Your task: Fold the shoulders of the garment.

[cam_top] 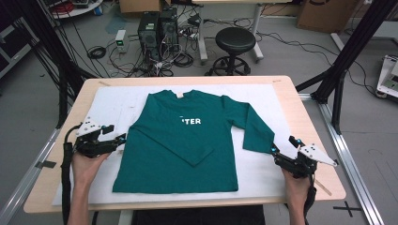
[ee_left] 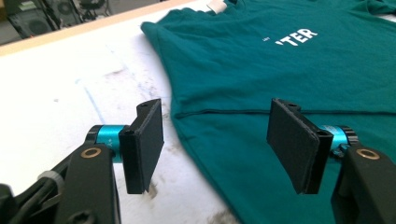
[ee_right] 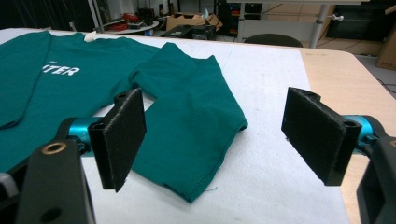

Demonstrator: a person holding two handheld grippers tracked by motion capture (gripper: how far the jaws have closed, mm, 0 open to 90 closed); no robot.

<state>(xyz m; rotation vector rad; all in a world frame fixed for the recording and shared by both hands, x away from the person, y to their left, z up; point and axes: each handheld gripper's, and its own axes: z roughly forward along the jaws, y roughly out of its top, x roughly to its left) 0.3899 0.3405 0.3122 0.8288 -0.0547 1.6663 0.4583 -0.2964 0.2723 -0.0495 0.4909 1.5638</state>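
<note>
A dark green long-sleeved shirt (cam_top: 183, 150) with white letters lies face up on the white mat (cam_top: 117, 103). One sleeve is folded across its body; the other sleeve (cam_top: 256, 131) angles down to the right. My left gripper (cam_top: 118, 132) stands open at the shirt's left side edge; in the left gripper view the shirt's hem edge (ee_left: 196, 154) lies below and between its pads (ee_left: 145, 144), untouched. My right gripper (cam_top: 283, 144) is open just right of the loose sleeve's cuff (ee_right: 205, 163), with nothing between its fingers (ee_right: 122, 135).
The mat covers most of a wooden table (cam_top: 309, 122). Bare mat lies to the left of the shirt and right of the sleeve. Beyond the table stand a black stool (cam_top: 234, 40), computer towers (cam_top: 157, 28) with tangled cables, and black frame posts (cam_top: 338, 79) at both sides.
</note>
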